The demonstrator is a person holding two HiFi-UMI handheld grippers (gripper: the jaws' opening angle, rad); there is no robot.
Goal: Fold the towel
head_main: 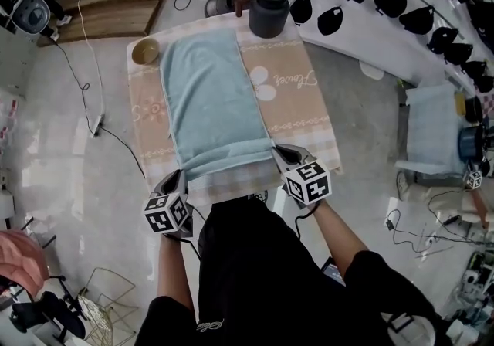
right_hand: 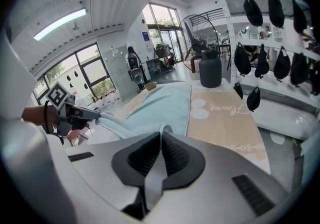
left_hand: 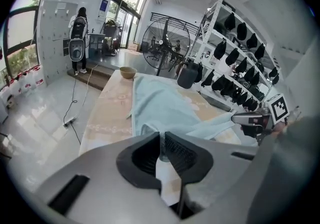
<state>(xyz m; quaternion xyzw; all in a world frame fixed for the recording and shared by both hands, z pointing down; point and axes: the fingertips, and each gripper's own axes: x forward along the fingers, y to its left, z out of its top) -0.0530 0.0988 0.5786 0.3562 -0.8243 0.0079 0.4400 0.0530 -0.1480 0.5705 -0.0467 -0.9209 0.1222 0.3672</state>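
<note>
The left hand-held gripper [head_main: 182, 176] is clenched on one near corner of the pale blue terry towel [head_main: 208, 97], and the right hand-held gripper [head_main: 278, 153] on the other. Ahead of both, the towel lies lengthwise along the beige-covered bench [head_main: 297, 117].

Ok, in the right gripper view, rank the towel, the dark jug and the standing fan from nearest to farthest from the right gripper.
1. The towel: near corner pinched by the right gripper.
2. The dark jug: far end of the table, right of the towel.
3. The standing fan: beyond the table, behind the jug.
</note>
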